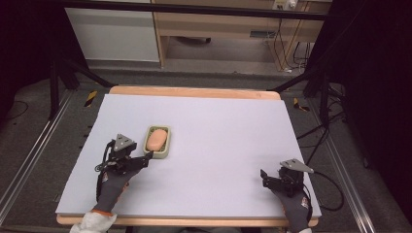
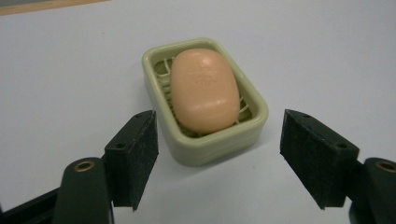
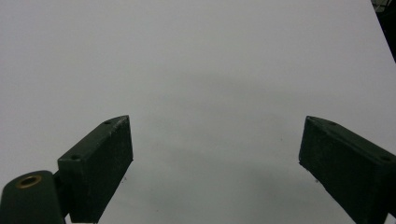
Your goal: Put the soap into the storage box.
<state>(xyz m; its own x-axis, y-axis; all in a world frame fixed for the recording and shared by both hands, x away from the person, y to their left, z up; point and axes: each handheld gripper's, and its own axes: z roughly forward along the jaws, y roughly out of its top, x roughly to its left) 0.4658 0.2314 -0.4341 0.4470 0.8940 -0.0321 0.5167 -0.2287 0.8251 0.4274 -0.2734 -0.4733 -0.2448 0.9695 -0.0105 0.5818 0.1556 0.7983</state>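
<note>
Peach-coloured soap lies in a pale green soap dish on the left half of the table, its long axis running from the near edge toward the far edge with a slight lean. In the left gripper view the soap is an oval bar with a faint stamped mark on top, and it rests on the ribs of the dish, whose rounded corner points toward the camera.

The table is covered by a plain, pale lilac-white sheet, with a wooden edge showing at the far and near sides. Beyond it are a grey floor, metal rails, black frame legs, loose cables and a light wooden desk against the back wall.

The left gripper sits just at the near end of the dish with its jaws spread wide and holding nothing; in its own view the left gripper has the dish's near corner between the jaws, untouched by either. The right gripper rests well apart near the table's right front corner, and the right gripper also has its jaws wide apart over bare sheet.
</note>
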